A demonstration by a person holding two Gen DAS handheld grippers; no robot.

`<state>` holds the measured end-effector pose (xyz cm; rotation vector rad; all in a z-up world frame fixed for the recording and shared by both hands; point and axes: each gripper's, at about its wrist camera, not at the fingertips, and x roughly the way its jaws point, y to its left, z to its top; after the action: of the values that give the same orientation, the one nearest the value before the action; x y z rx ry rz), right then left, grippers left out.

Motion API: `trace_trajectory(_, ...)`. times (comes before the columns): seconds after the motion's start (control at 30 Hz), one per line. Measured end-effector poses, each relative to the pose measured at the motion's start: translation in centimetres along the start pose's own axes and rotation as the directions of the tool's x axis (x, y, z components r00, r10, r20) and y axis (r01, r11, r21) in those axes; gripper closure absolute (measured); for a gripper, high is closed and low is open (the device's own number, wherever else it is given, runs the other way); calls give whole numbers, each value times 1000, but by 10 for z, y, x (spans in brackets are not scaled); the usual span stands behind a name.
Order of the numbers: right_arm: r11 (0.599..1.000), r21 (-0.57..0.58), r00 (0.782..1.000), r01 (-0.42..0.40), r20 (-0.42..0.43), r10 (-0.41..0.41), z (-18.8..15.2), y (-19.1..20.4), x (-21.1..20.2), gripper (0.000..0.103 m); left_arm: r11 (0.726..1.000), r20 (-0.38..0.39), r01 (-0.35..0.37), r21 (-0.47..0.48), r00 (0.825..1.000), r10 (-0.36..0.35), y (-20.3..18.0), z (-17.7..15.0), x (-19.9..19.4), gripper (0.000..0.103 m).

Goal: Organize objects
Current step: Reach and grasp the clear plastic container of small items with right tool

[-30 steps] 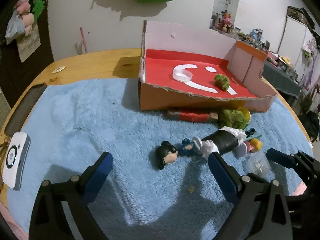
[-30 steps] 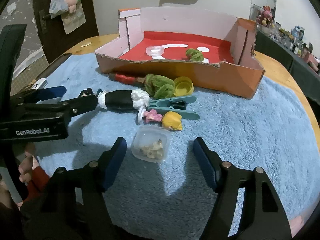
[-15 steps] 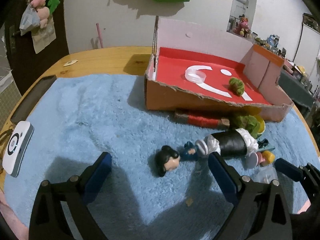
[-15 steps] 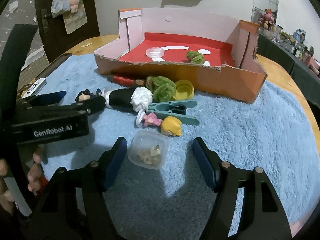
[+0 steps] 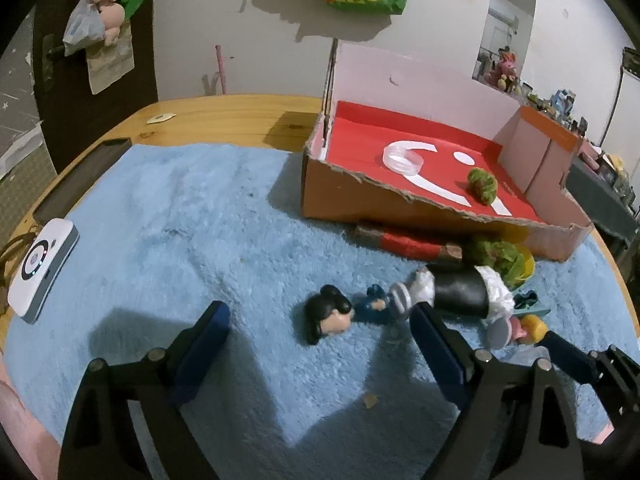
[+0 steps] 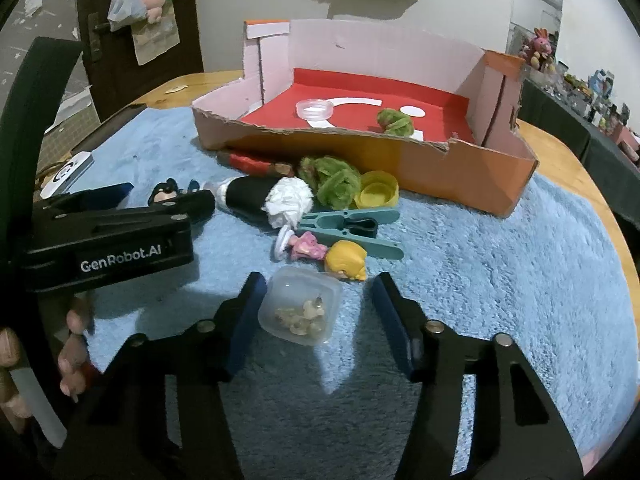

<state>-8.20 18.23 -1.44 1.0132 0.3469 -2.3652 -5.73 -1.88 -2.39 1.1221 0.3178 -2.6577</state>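
The small clear plastic tub (image 6: 299,306) of pale bits sits on the blue rug between the open right tongs (image 6: 316,312), nearer the left pad. Closing off-centre could likely skid or tip it. The left tongs (image 5: 320,338) gape, empty. The cardboard box (image 6: 460,168) holds a clear lid (image 6: 315,108) and green fuzzy ball (image 6: 395,121).

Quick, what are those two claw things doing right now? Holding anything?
Left gripper: open, holding nothing, the black-haired doll head between its jaws.
Right gripper: open, holding nothing, the small clear container between its jaws.
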Motion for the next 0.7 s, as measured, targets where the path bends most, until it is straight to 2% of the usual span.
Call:
trace_trajectory(0.2,1000,-19,1000,-12,3,12,-1,5,-1,66,1000,17,-26,12,1000,26,-7,-4,0,12)
trace_trajectory(0.3,1000,-19,1000,-18,4,18,-1,6,-1,69,1000,19,-24,-5,1000,25,-4,0,2,19)
trace_trajectory(0.37,1000,-19,1000,-18,4,18,-1,6,-1,70,1000,20,-17,-21,1000,18,-1,3,2,22)
trace_trajectory(0.57,999,-9,999,-35,4,35,-1,6,-2,70,999,41,-39,10,998,38,1,-2,0,37)
trace_trajectory(0.7,999,-7,999,-49,6,49,-2,7,-4,70,1000,44,15,-27,999,-14,12,-1,-5,43)
